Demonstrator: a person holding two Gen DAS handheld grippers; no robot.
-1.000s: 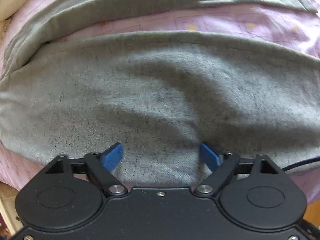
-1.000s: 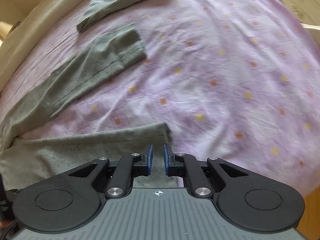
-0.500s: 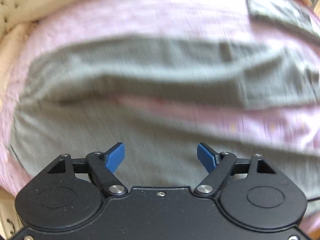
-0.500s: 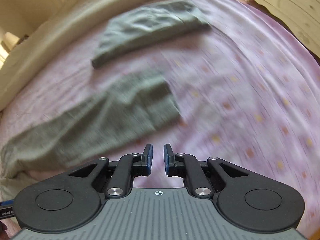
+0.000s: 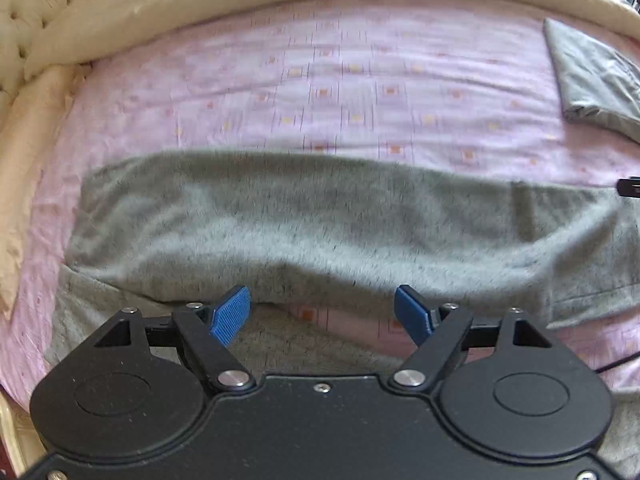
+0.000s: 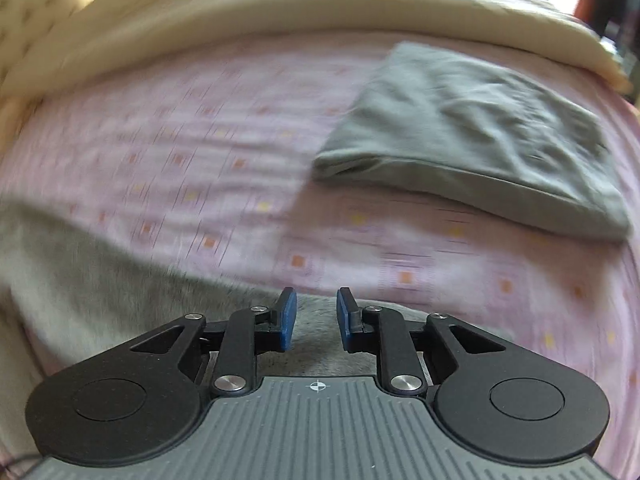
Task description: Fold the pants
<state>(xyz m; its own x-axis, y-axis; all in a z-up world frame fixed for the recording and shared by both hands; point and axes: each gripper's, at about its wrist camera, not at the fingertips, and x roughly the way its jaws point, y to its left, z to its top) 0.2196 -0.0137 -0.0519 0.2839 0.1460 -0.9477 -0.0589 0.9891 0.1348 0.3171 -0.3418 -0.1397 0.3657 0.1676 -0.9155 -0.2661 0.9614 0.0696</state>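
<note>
Pink patterned bedsheet (image 5: 360, 80) bordered by a cream blanket (image 6: 280, 8); grey pants (image 5: 320, 220) spread out, a folded grey garment (image 6: 480, 140) apart; left gripper (image 5: 322, 308) wide, empty; right gripper (image 6: 316, 316) narrow, opening, seemingly empty despite blur.

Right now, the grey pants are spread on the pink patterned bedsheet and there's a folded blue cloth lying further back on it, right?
Not quite: the folded cloth is grey, not blue, as the right wrist view shows. The grey pants do lie spread on the pink patterned bedsheet, with the cloth further back.
</note>
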